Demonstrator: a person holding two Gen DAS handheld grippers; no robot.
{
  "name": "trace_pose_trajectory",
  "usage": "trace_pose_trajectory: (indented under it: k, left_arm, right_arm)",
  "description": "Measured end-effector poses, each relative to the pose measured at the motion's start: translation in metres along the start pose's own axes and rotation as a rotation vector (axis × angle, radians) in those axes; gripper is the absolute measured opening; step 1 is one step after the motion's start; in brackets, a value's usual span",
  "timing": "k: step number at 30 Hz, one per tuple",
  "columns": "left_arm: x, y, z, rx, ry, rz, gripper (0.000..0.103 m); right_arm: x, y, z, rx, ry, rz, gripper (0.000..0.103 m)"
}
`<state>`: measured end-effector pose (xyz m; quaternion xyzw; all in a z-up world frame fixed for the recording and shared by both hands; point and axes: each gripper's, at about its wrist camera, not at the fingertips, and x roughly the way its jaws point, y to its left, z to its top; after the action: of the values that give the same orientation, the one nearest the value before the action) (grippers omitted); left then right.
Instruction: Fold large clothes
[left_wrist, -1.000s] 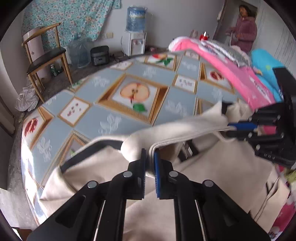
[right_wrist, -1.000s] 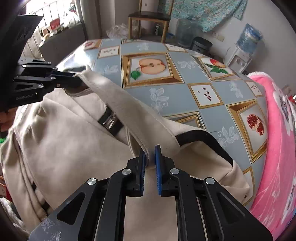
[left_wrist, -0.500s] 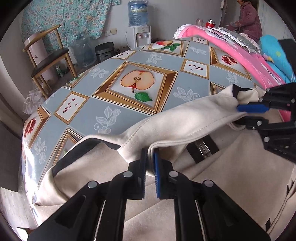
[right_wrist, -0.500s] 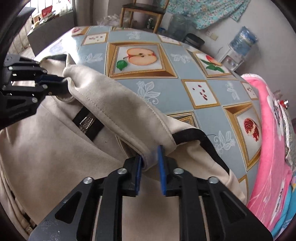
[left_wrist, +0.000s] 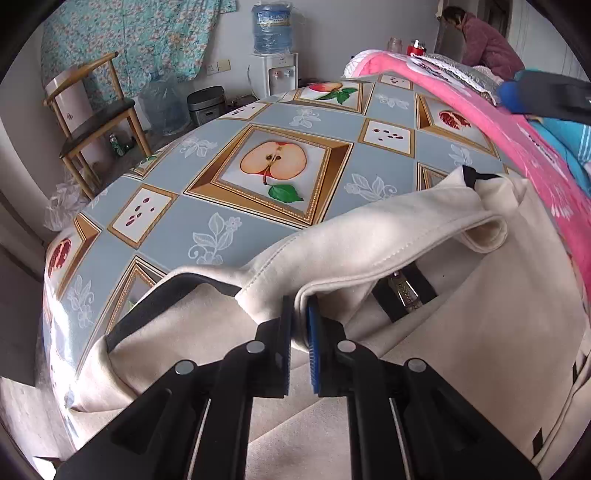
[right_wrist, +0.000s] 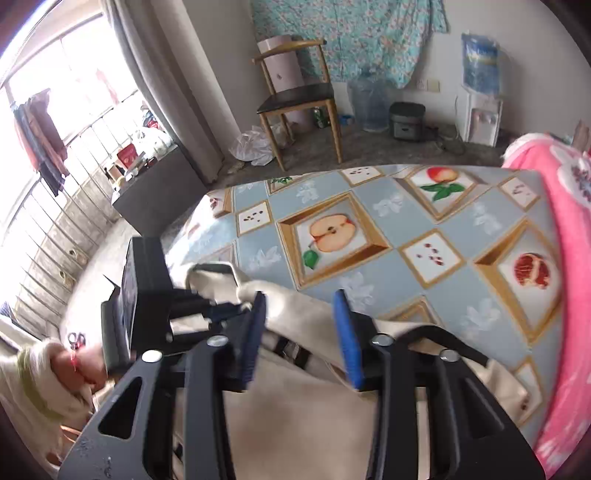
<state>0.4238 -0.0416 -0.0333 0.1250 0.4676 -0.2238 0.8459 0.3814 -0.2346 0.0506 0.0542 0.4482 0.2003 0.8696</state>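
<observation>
Left hand-held gripper (left_wrist: 298, 334) is clamped on a fold of the cream jacket (left_wrist: 369, 251), its blue pads pinching the cloth right at the folded edge, low over the near edge of the tabletop (left_wrist: 221, 221). The jacket lies spread across that near edge of the fruit-patterned tabletop, its folded-over band running long-ways from the left grip out toward the pink blanket (left_wrist: 535, 158) along the right edge. The right hand-held gripper (right_wrist: 301, 325) is released, jaws wide apart, hovering above the cloth with nothing between the pads; in the left view it shows only as a dark shape with a blue tip, high at the right and well apart from the free end of the band. That free end, curled over near the blanket, sits below and ahead of the open gripper, so the right hand is the nearer one to take it. The right view is blurred, so how close its pads are to the cloth is hard to judge. Any next grasp would likely come down across the band, not along it.
</observation>
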Motion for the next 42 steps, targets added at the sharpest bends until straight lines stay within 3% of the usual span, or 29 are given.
trace_pose_trajectory:
  k: [3, 6, 13, 21, 26, 30, 38, 42]
  left_arm:
    - [-0.005, 0.002, -0.002, -0.003, -0.016, -0.009, 0.008]
    - [-0.012, 0.005, -0.005, 0.001, -0.024, -0.028, 0.009]
    - [-0.039, 0.026, -0.013, -0.052, -0.028, -0.125, 0.02]
    - [-0.066, 0.056, -0.021, -0.201, -0.082, -0.21, 0.021]
    - [-0.049, 0.066, -0.016, -0.358, -0.04, -0.338, 0.02]
    - [-0.033, 0.07, -0.014, -0.499, -0.012, -0.455, 0.02]
    - [-0.017, 0.072, -0.023, -0.603, 0.064, -0.512, 0.02]
    - [-0.013, 0.075, -0.025, -0.628, 0.088, -0.501, 0.02]
  right_arm:
    - [0.039, 0.007, 0.007, 0.043, 0.06, 0.025, 0.011]
    - [0.07, 0.013, 0.001, 0.046, 0.125, 0.02, 0.007]
    - [0.08, 0.02, -0.029, 0.016, 0.178, 0.046, 0.007]
    - [0.09, 0.025, -0.034, -0.012, 0.197, 0.024, 0.007]
    - [0.1, 0.031, -0.04, -0.024, 0.214, 0.019, 0.007]
    - [0.107, 0.044, -0.047, -0.108, 0.218, -0.05, 0.007]
    - [0.108, 0.032, -0.044, -0.024, 0.21, -0.016, 0.006]
    - [0.111, 0.026, -0.044, 0.037, 0.196, 0.023, 0.006]
